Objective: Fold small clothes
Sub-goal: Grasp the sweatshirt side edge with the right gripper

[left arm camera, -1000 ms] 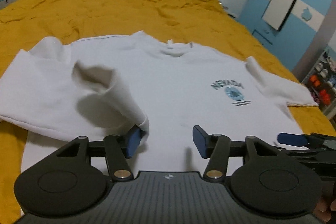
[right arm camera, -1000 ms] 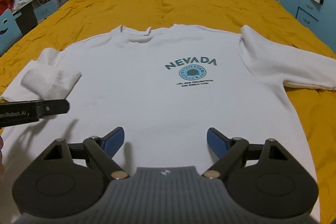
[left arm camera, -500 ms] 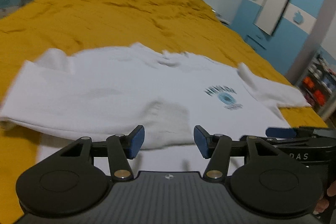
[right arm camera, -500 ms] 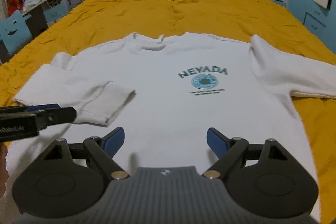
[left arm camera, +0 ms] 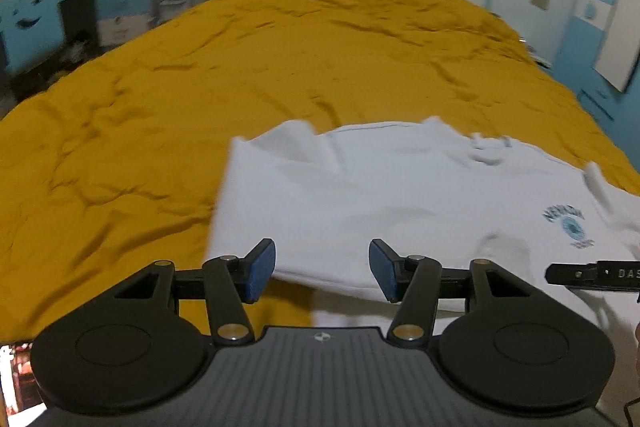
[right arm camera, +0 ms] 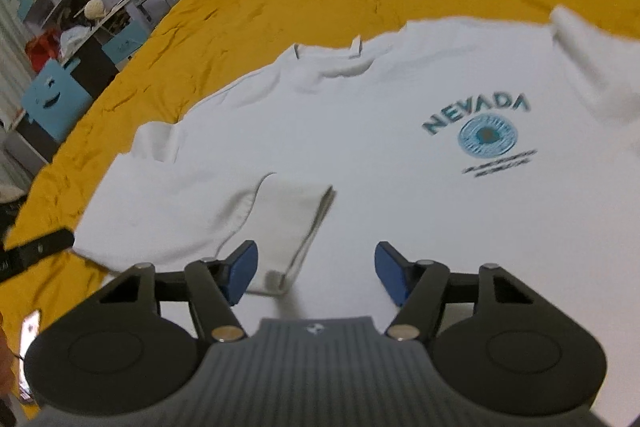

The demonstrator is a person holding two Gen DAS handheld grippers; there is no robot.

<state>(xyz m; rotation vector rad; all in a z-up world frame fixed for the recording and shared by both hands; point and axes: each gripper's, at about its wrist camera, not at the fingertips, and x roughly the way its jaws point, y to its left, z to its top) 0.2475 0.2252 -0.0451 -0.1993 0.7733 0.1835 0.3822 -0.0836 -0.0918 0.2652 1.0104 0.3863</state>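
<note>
A white sweatshirt (right arm camera: 360, 131) with a teal NEVADA print (right arm camera: 478, 113) lies flat, front up, on the yellow bedspread; it also shows in the left wrist view (left arm camera: 400, 195). Its left sleeve (right arm camera: 280, 219) is folded in across the body, cuff toward me. The other sleeve (right arm camera: 592, 59) lies out to the right. My right gripper (right arm camera: 316, 273) is open and empty, just above the folded cuff. My left gripper (left arm camera: 322, 273) is open and empty, over the sweatshirt's left edge. The right gripper's finger (left arm camera: 592, 273) shows at the right of the left wrist view.
The yellow bedspread (left arm camera: 280, 59) stretches far beyond the sweatshirt. Shelves and a blue chair (right arm camera: 52, 95) stand left of the bed. A blue and white wardrobe (left arm camera: 600, 27) stands at the right. A phone (right arm camera: 30, 325) lies at the near left edge.
My left gripper let go of the left sleeve, which now lies folded across the body, and swung left. My right gripper moved left toward the folded cuff.
</note>
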